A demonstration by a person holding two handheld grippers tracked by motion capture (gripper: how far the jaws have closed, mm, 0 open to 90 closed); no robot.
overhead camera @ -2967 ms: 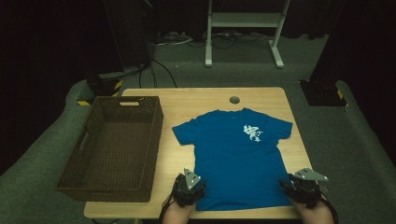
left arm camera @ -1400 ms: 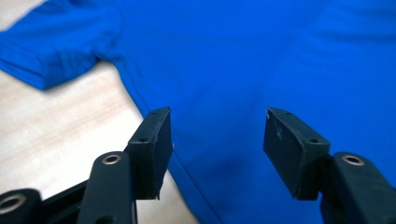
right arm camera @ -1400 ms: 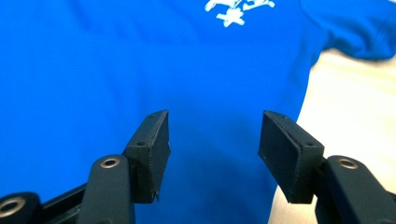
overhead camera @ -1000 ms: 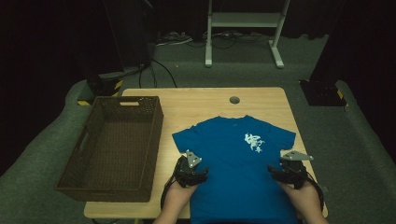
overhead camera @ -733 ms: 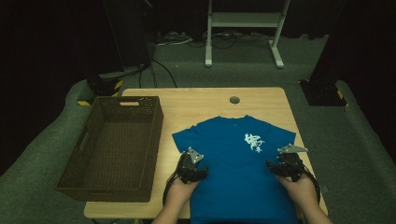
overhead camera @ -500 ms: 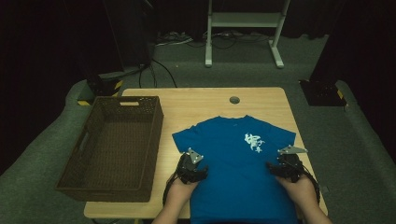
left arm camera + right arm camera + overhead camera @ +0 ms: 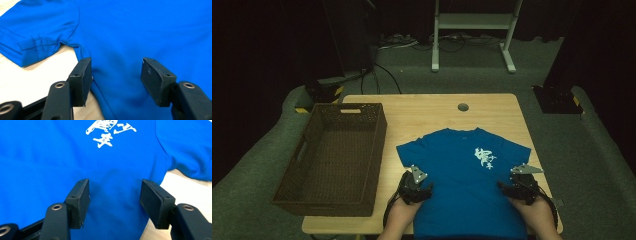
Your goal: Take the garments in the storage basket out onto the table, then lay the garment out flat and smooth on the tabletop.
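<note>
A blue T-shirt (image 7: 464, 175) with a white print (image 7: 485, 157) lies flat on the wooden table (image 7: 427, 115), its hem hanging over the near edge. My left gripper (image 7: 416, 184) rests open over the shirt's left side seam, below the sleeve; in the left gripper view its jaws straddle the shirt's edge (image 7: 85, 53) with fabric between them. My right gripper (image 7: 518, 184) stands open over the shirt's right side; in the right gripper view the blue fabric (image 7: 115, 187) lies between its jaws and the print (image 7: 110, 132) lies ahead.
A dark wicker basket (image 7: 334, 155) stands on the table's left side. A round cable hole (image 7: 463, 107) sits near the far edge. Beyond the table are a white stand (image 7: 472, 35), cables and dark equipment on a grey floor.
Both grippers have moved forward from the near edge up onto the shirt's sides. The shirt has shifted toward the near edge, with its hem now over it.
</note>
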